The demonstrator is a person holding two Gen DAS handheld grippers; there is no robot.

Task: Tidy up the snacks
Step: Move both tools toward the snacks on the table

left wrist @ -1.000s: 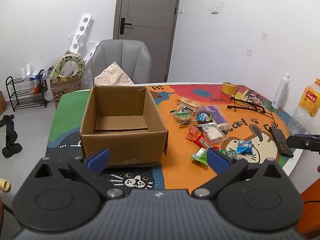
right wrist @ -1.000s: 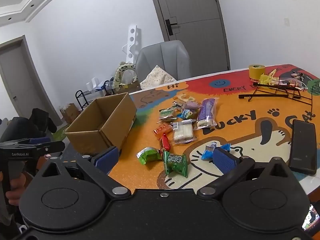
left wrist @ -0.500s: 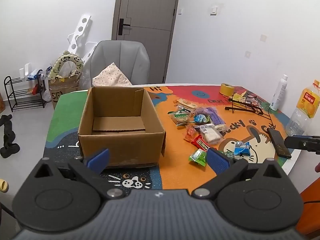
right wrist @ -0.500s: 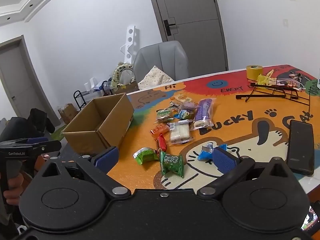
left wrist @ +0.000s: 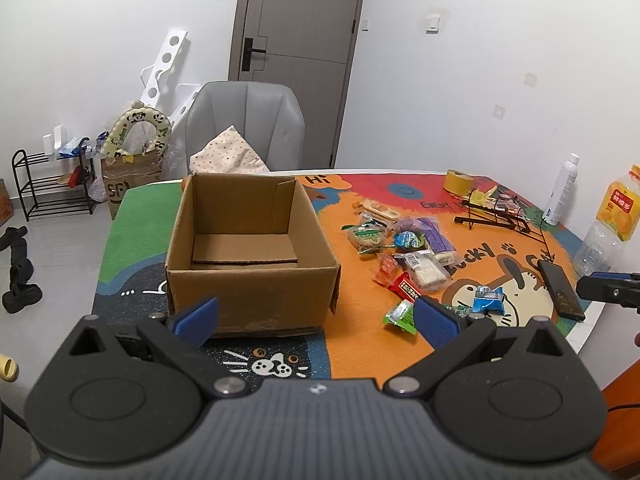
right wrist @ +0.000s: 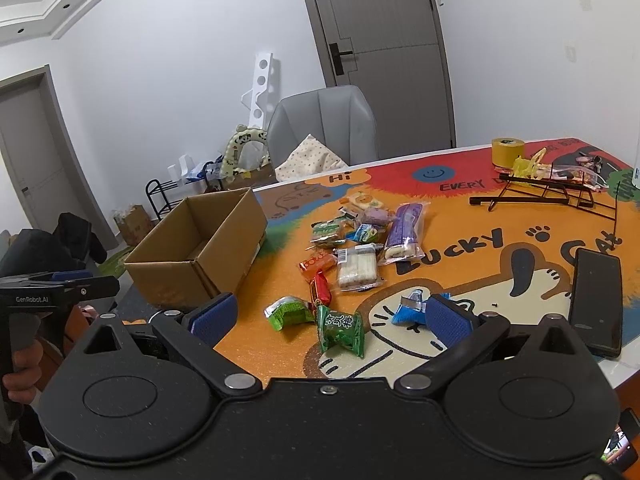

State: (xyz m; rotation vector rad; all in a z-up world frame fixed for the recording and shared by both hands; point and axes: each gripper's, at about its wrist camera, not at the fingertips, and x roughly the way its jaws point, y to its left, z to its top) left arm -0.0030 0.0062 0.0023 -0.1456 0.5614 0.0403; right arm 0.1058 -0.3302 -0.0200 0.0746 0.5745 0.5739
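Note:
An open cardboard box (left wrist: 248, 264) (right wrist: 200, 256) stands empty on the colourful table mat. Right of it lies a loose pile of wrapped snacks (left wrist: 404, 248) (right wrist: 356, 248), among them a purple pack (right wrist: 404, 232), a red bar (right wrist: 320, 290), green packets (right wrist: 340, 328) and a blue packet (right wrist: 412, 308). My left gripper (left wrist: 316, 316) hovers open just before the box's near wall, holding nothing. My right gripper (right wrist: 330, 316) hangs open over the near table edge, above the green packets, also holding nothing.
A black phone (right wrist: 596, 300) lies near the table's right edge. A black wire rack (right wrist: 548, 196) and a yellow tape roll (right wrist: 508, 152) sit at the back right, with bottles (left wrist: 560, 192) beyond. A grey chair (left wrist: 244, 128) stands behind the table.
Both views have shifted slightly, with the box and snacks drifting a little in frame. Both grippers stay open and nothing on the table has moved.

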